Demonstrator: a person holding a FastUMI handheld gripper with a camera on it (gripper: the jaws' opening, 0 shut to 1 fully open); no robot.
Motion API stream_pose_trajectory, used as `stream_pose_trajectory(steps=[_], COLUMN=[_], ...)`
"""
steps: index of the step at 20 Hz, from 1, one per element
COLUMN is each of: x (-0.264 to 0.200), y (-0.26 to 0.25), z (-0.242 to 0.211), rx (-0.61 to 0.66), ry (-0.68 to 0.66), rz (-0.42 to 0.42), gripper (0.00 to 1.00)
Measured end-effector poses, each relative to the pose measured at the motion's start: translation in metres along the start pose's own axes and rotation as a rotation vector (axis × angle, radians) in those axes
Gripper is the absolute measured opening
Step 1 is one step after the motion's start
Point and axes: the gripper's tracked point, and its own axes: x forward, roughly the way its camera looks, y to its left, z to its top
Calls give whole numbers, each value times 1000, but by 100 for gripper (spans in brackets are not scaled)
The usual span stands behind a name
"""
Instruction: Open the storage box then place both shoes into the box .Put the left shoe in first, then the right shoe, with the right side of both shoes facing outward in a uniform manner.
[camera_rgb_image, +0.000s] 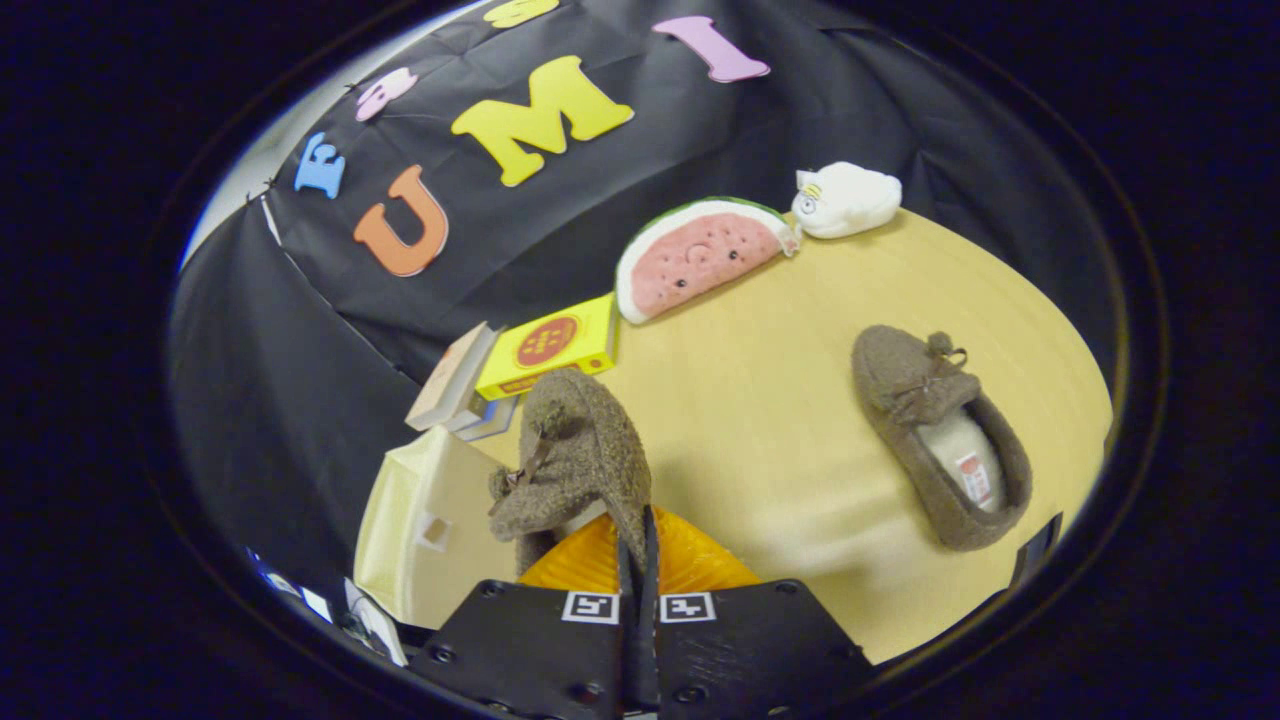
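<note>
My gripper (637, 545) is shut on a fuzzy brown shoe (575, 455), pinching its heel rim between both fingers; the shoe hangs lifted, toe pointing away, its little bow facing the storage box. That pale cream storage box (420, 520) sits just beside and below the held shoe, with a small square cut-out in its wall. The second brown shoe (935, 430) lies on the light wooden table (760, 420) off to the other side, opening up, with a white insole and a red tag showing inside.
Beyond the held shoe lie a yellow box (550, 345) and a few stacked books (455, 385). Farther back, against the black cloth wall, rest a watermelon-slice plush (695, 255) and a white plush (848, 200).
</note>
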Motion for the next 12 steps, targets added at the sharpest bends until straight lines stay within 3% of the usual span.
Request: stream_pose_trajectory(steps=[5, 12], x=[-8, 38], y=[119, 236], z=[6, -49], rx=[-10, 17], ry=[-45, -15], rz=[52, 72], gripper=[0, 0])
